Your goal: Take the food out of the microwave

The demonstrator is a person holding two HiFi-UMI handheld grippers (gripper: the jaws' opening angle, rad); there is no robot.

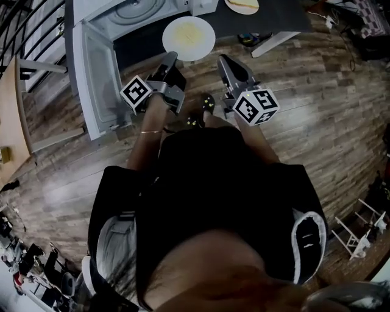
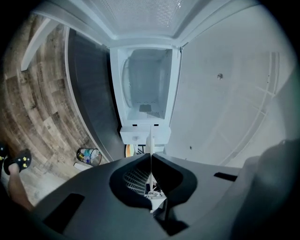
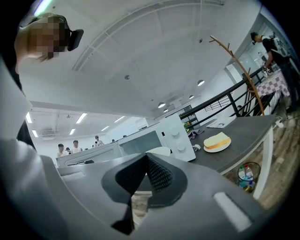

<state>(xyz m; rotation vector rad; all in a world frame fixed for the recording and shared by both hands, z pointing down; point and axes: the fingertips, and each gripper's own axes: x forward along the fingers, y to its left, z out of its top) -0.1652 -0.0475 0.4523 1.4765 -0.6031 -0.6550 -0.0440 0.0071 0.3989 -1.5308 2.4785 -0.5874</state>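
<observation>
A white plate (image 1: 189, 38) with flat yellow food on it hangs just outside the open microwave (image 1: 141, 10). My left gripper (image 1: 171, 59) is shut on the plate's near rim. In the left gripper view the plate (image 2: 149, 143) shows edge-on as a thin white line between the jaws (image 2: 150, 158), with the microwave's empty cavity (image 2: 145, 93) beyond. My right gripper (image 1: 224, 60) is shut and empty, just right of the plate and apart from it. In the right gripper view the jaws (image 3: 146, 158) are closed, with the plate's rim (image 3: 160, 151) behind them.
The microwave door (image 1: 92, 76) hangs open to the left. A second plate with a sandwich (image 1: 242, 5) (image 3: 217, 142) lies on the dark table (image 1: 274, 18). A bin of bottles (image 1: 247, 38) stands beneath. Several people stand far off in the right gripper view.
</observation>
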